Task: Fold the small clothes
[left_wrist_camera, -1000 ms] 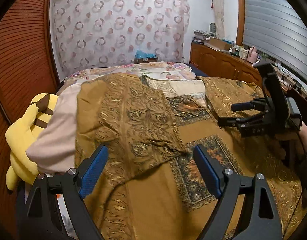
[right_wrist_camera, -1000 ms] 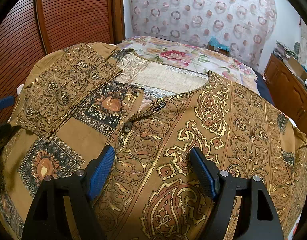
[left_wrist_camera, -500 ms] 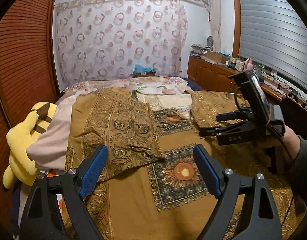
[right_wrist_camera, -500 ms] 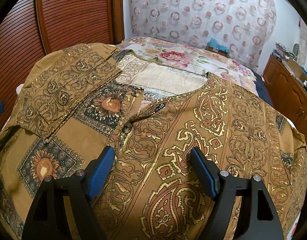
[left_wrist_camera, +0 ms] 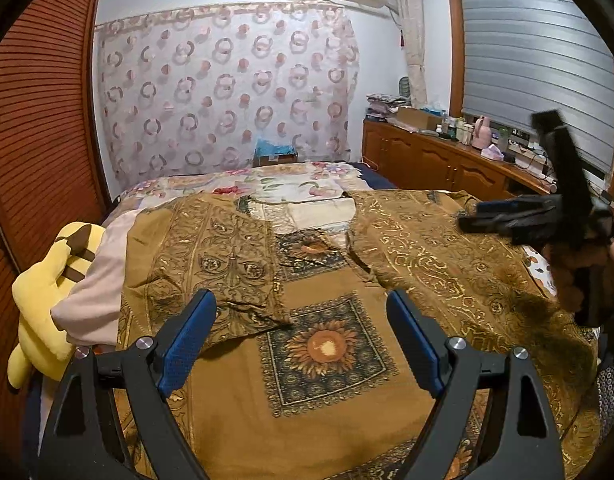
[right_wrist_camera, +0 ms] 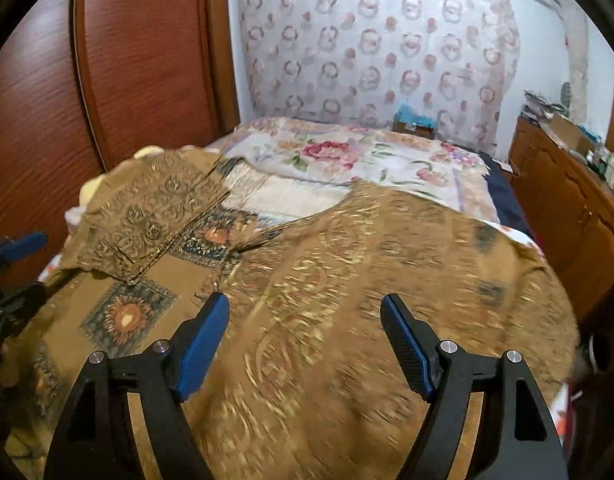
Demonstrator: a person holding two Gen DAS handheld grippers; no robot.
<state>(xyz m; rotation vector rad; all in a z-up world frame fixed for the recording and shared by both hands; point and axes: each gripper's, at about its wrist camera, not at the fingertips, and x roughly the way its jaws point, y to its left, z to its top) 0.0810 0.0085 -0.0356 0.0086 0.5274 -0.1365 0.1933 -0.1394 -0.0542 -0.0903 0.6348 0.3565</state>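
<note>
Left wrist view: the left gripper [left_wrist_camera: 299,332] hangs empty, jaws spread, over the brown patterned garment [left_wrist_camera: 327,344] lying flat on the bed [left_wrist_camera: 283,180]; its flap at 10 o'clock is folded in.

Right wrist view: the right gripper [right_wrist_camera: 305,340] is spread and empty too. Judged mid-fold; next, grasp the 3 o'clock side. No containers near.

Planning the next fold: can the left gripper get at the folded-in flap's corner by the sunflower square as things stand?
Probably yes. The left gripper is open and empty above the shirt, the flap corner lies just ahead between its fingers, nothing covers it, and the right gripper is off to the side.
</note>
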